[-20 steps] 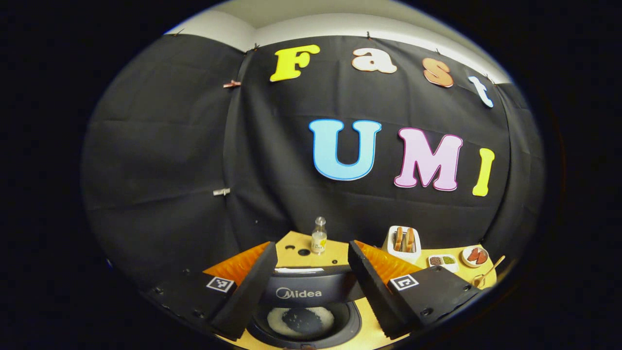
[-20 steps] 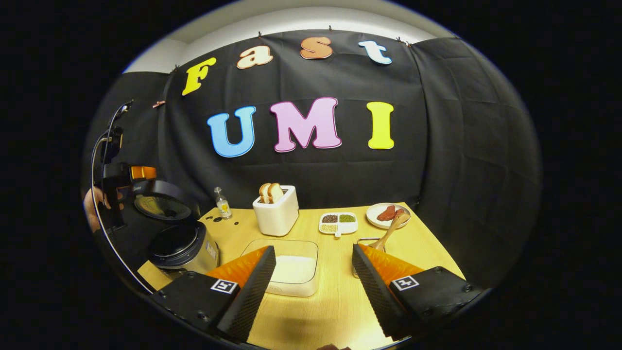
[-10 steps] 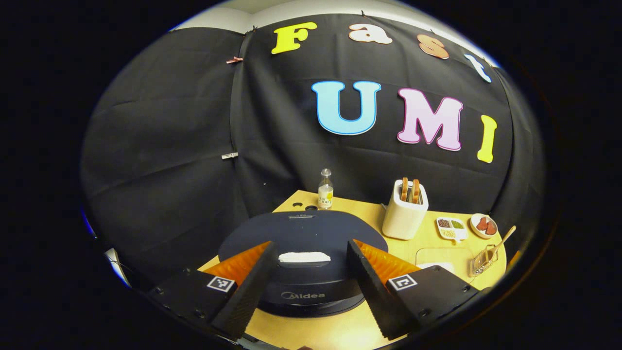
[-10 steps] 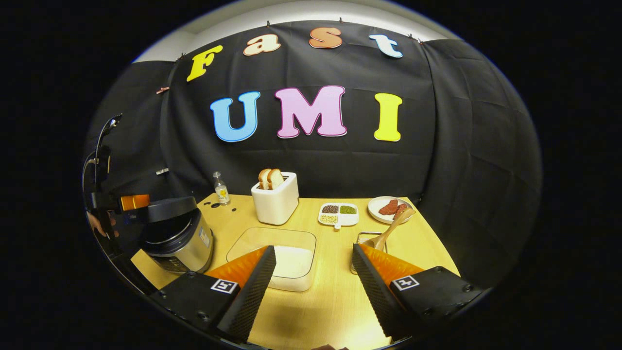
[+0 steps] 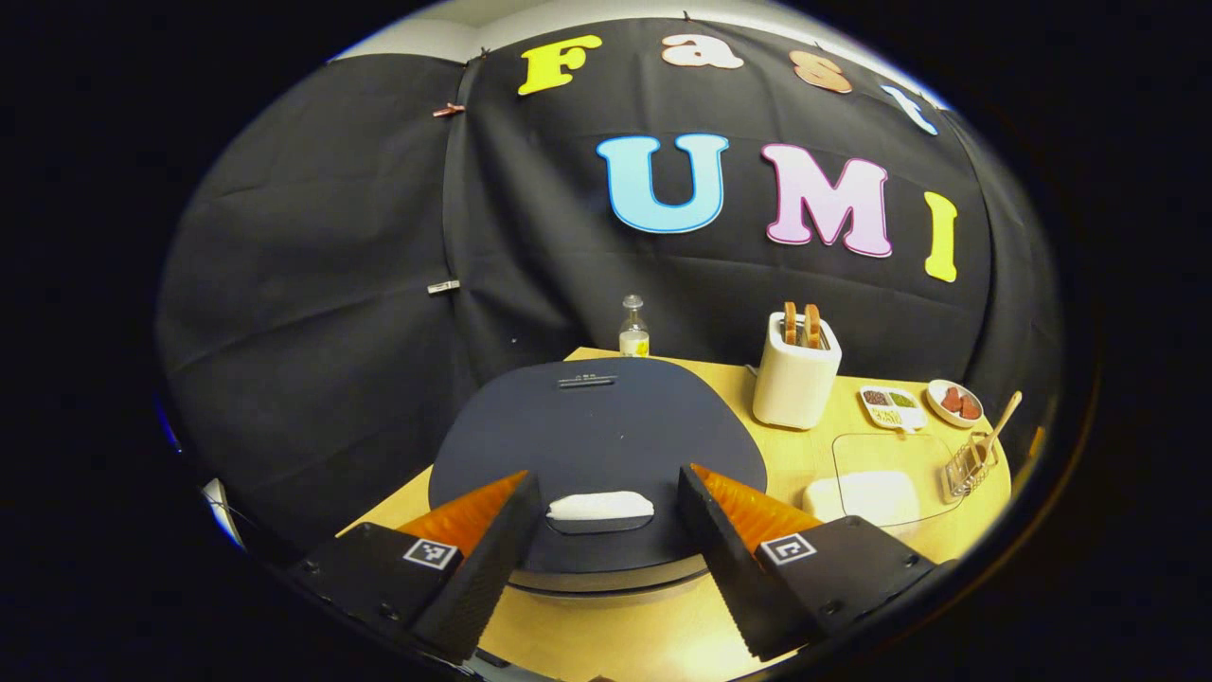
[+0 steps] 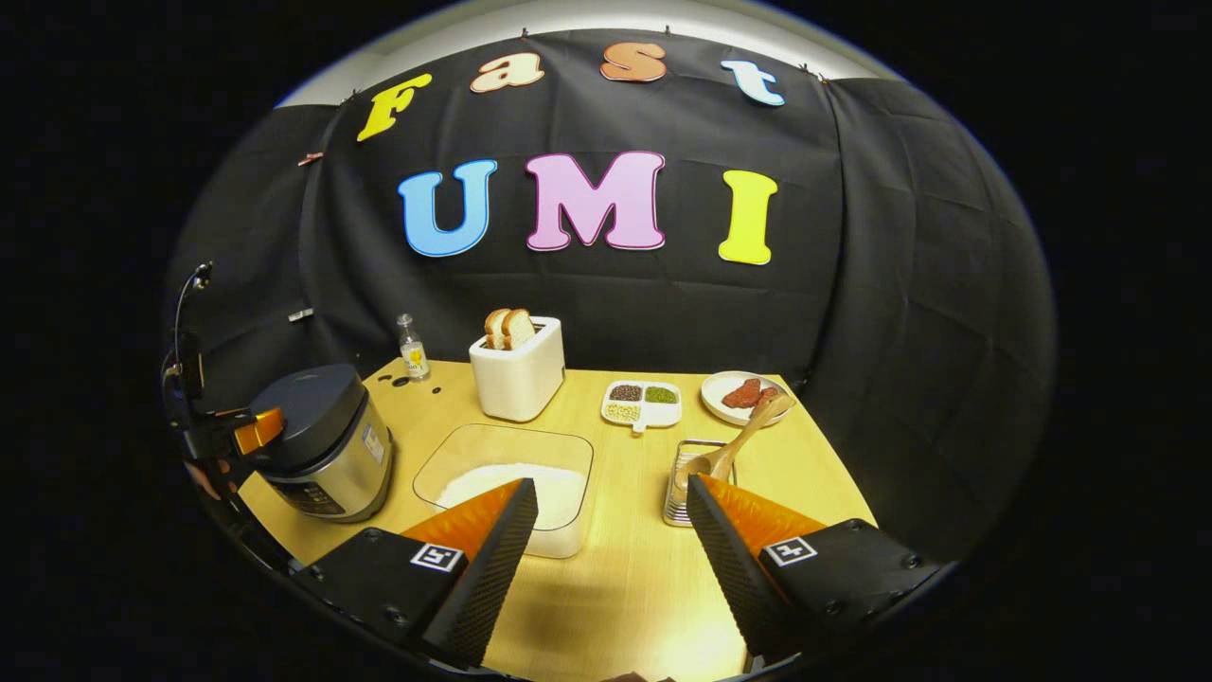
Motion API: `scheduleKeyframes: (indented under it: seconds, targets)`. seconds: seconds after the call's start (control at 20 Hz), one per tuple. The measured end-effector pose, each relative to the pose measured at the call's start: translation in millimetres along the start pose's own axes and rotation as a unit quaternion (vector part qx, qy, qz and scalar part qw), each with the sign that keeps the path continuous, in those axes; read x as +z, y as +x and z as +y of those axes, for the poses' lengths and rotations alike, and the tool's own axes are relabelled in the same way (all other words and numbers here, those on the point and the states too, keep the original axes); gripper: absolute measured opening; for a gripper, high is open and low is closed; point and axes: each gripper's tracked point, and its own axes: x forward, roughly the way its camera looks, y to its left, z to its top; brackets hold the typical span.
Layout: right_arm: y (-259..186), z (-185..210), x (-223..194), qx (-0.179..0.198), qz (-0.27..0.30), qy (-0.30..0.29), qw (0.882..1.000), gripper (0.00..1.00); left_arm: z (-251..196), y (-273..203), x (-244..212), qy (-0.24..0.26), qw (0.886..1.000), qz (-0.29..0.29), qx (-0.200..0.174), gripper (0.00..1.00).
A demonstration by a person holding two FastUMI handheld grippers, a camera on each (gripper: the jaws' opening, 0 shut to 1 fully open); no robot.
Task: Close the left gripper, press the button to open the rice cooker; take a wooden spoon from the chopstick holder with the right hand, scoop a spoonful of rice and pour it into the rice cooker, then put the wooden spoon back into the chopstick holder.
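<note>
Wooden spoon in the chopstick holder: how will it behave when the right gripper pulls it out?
The wooden spoon looks rigid, so probably no flex. It leans at a slant in the wire chopstick holder, so a slanted pull may drag or tip that light-looking rack. The handle looks thin and rounded, so it may twist between the fingers.

Matt-lidded rice cooker [image 6: 317,445] (shiny metal wall), wooden table [image 6: 625,587].

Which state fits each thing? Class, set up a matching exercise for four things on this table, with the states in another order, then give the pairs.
1. dark-lidded silver rice cooker
2. long-handled wooden spoon
3. clear square rice tub
4. white box toaster

A. holds two bread slices
B. lid shut
C. leaning in the wire chopstick holder
D. open-topped, white rice inside

Pairs: 1-B, 2-C, 3-D, 4-A
</note>
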Motion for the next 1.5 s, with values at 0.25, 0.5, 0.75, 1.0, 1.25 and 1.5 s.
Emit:
scheduleKeyframes:
  seconds: [0.25,0.5,0.75,1.0,1.25,1.5]
  targets:
    - [4.9,-4.6,-5.4,0.001,0.005,0.008,1.000,0.99,-1.0,0.1,-12.6,0.001,1.000,0.015,-0.011,1.00]
    - [7.4,-7.7,3.4,0.012,-0.009,0.015,1.000,0.99,-6.8,-2.7,-4.1,-0.002,0.999,0.019,-0.027,1.00]
    - [10.2,-31.6,33.4,0.000,-0.056,0.000,0.998,0.99,-33.8,-58.6,38.8,-0.050,0.997,-0.045,-0.044,0.95]
    - [1.6,-53.9,69.3,0.013,-0.101,0.005,0.995,0.99,-84.7,-109.1,76.6,-0.042,0.993,-0.092,-0.060,0.95]
    - [-7.5,-68.8,63.8,0.026,-0.111,0.018,0.993,0.98,-140.4,-146.8,83.8,0.029,0.987,-0.128,-0.094,0.95]
    - [-37.4,-64.1,58.3,0.008,-0.122,0.026,0.992,0.98,-183.6,-168.3,63.5,0.062,0.976,-0.115,-0.174,0.96]
